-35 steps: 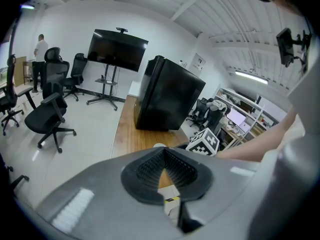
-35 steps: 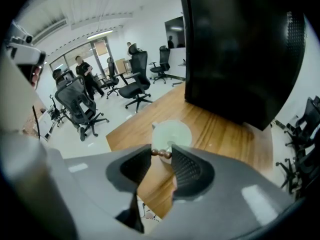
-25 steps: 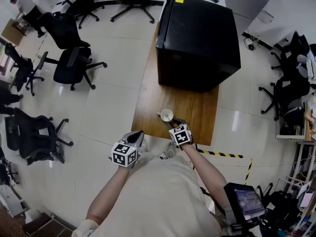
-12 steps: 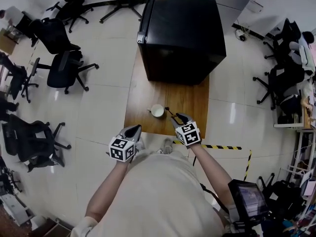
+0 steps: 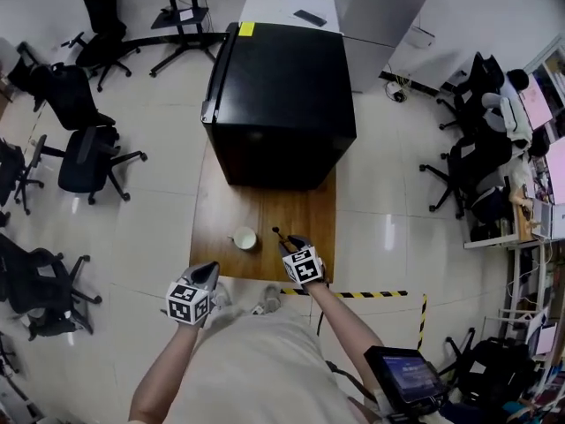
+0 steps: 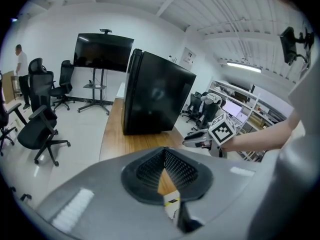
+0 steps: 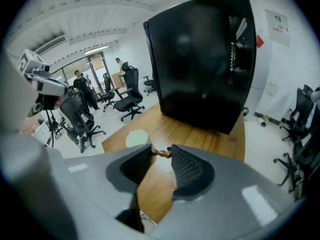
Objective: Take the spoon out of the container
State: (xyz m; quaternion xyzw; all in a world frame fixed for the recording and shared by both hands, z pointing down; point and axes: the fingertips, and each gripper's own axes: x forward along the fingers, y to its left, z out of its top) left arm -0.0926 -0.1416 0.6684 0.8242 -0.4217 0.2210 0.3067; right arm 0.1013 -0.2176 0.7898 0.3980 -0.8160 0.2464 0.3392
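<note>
A white cup (image 5: 244, 238) stands on the wooden table (image 5: 305, 215) near its front edge; the right gripper view shows it too, as a pale cup (image 7: 136, 138). My right gripper (image 5: 290, 242) hovers to the right of the cup, shut on the thin brown handle of the spoon (image 7: 159, 153). The spoon (image 5: 277, 233) sticks out past its tips, clear of the cup. The spoon's bowl is hidden. My left gripper (image 5: 208, 273) hangs off the table's front left edge. In its own view the left gripper (image 6: 164, 153) has its tips together and nothing in them.
A large black cabinet (image 5: 281, 100) fills the far half of the table. Office chairs (image 5: 84, 153) stand on the tiled floor to the left and more at the right. Yellow-black tape (image 5: 362, 293) runs along the floor by the table's front right.
My right gripper has drawn away from the cup toward the right, with the spoon in its jaws. The left gripper has shifted slightly near the table's front edge.
</note>
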